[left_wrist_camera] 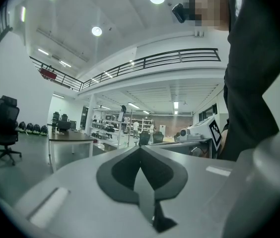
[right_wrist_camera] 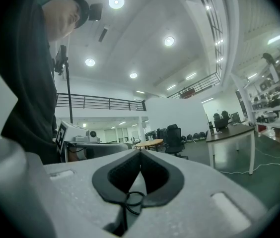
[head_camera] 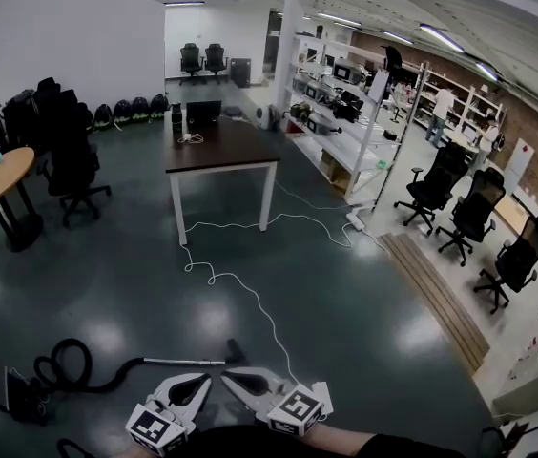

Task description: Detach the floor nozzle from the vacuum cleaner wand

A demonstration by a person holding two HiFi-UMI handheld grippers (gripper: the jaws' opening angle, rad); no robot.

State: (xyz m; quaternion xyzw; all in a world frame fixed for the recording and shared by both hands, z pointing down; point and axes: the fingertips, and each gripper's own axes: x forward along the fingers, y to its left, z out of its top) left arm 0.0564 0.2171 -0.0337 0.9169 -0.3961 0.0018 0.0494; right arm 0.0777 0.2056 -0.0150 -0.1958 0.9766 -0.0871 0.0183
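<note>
**Q:** What is the hazard at this stage?

**A:** The floor nozzle (head_camera: 236, 351) lies on the floor at lower centre of the head view, fitted to the right end of the wand (head_camera: 178, 361). The likely fault is pulling the nozzle with the wand unbraced. That would drag the wand and hose (head_camera: 64, 363) along without separating them.

**Q:** What is the hand pose?

**A:** The left gripper (head_camera: 197, 382) and right gripper (head_camera: 236, 380) sit at the bottom edge, pointing level. Both are fully closed, empty, and clear of the nozzle.

Open lab/workshop hall, by the look. Going by shelving racks (head_camera: 331, 103) loaded with equipment, rolling office chairs (head_camera: 431, 187), polished floor (head_camera: 345, 313), mezzanine railing (left_wrist_camera: 179, 57) overhead.
</note>
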